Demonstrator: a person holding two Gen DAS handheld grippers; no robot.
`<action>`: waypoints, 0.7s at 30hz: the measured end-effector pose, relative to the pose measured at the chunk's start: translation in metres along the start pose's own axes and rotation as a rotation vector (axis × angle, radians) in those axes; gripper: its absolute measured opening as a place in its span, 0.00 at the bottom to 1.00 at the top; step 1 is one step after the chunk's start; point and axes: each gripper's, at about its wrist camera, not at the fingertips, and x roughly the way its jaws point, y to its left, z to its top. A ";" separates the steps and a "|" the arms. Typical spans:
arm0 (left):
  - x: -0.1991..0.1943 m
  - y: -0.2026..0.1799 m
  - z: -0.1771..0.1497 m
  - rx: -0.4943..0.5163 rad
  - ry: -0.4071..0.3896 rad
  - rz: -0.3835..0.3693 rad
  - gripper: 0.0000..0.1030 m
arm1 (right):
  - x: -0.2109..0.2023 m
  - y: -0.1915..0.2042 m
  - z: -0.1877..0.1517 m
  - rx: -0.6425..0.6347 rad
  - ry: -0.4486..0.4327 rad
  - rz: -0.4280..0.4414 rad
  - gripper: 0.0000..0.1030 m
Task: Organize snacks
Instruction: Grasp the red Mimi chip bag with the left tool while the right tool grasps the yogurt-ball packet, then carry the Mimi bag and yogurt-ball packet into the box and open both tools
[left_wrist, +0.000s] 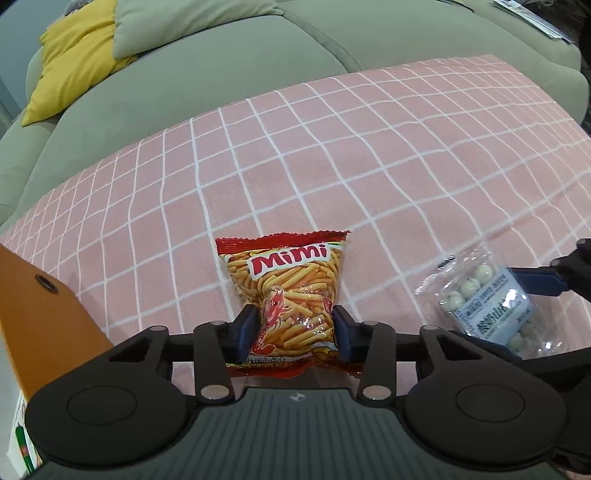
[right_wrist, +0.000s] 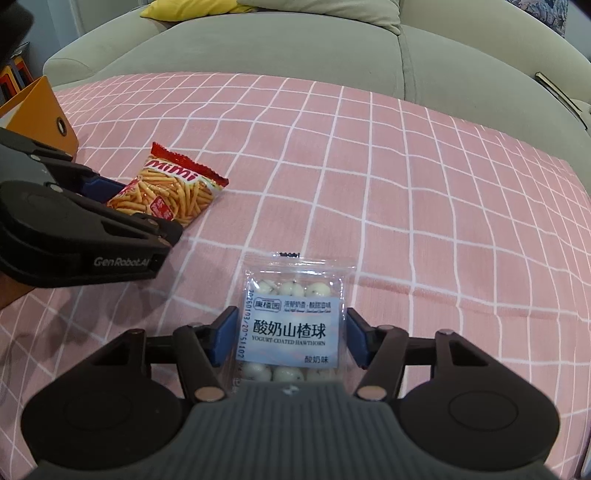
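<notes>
**Both grippers on snack bags**

L gripper (left_wrist: 295, 328): pads pinching sides of Mimi bag (left_wrist: 291, 295), bag dented. R gripper (right_wrist: 288, 338): jaws half-open around yogurt hawthorn pack (right_wrist: 291, 325); contact unclear. Both bags flat on pink checked cloth (left_wrist: 369, 147). Orange box (left_wrist: 33, 314) left of L gripper. Sofa (right_wrist: 258, 48) beyond.

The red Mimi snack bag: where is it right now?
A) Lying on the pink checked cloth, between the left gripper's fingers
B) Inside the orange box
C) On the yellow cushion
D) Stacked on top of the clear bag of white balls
A: the Mimi bag lies flat on the pink checked cloth, with the left gripper straddling its lower half, blue pads at both its sides.
</notes>
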 end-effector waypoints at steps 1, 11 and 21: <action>-0.003 -0.002 -0.003 0.003 0.001 -0.004 0.45 | -0.002 0.001 -0.005 0.001 0.000 0.002 0.57; -0.043 -0.019 -0.060 -0.002 0.027 -0.033 0.43 | -0.028 0.019 -0.048 -0.009 -0.004 0.015 0.56; -0.070 -0.011 -0.115 -0.046 0.046 -0.055 0.48 | -0.052 0.053 -0.097 -0.017 -0.020 0.018 0.57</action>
